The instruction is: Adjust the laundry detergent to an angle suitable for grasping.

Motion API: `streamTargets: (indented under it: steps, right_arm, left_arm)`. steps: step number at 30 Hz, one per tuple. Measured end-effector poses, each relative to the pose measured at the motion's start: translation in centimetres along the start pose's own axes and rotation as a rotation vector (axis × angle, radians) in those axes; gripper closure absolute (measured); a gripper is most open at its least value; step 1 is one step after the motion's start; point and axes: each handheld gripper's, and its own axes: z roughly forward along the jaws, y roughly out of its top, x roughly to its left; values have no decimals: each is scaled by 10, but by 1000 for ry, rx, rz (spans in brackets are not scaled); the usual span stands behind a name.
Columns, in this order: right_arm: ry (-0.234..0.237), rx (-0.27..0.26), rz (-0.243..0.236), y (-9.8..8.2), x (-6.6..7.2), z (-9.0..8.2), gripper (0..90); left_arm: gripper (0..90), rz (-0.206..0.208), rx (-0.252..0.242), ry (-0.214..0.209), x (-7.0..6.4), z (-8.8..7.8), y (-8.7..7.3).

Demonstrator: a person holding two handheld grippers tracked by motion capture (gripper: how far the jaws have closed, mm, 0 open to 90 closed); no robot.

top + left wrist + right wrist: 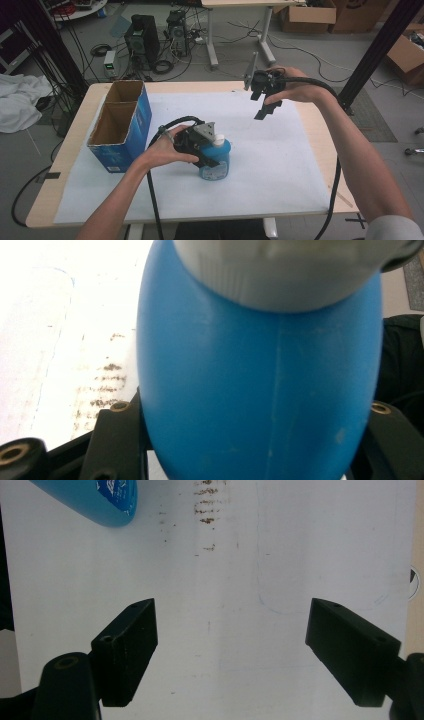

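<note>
While left hand-held gripper (212,150) clamps blue bottle (216,159) on bench (300,170), right of box (121,125), we keep squeeze even, lift straight; right hand-held gripper (265,102) hovers beyond bottle, jaws wide, empty.

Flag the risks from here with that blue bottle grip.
1. The left tool is shut on the rounded body of the blue bottle; the smooth curve could slip out when lifted.
2. The open right tool hangs apart, giving no support.
3. The cardboard box stands close by; a swing could bump it.
</note>
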Motion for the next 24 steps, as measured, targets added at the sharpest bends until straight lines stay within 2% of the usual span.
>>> streamTargets:
  steps: [9, 24]
  right_arm:
    - [0, 4, 2, 0, 0, 0, 208]
    - [6, 10, 2, 1, 1, 1, 208]
  left_arm:
    - [417, -5, -3, -10, 0, 0, 0]
    - [288, -17, 13, -14, 0, 0, -2]
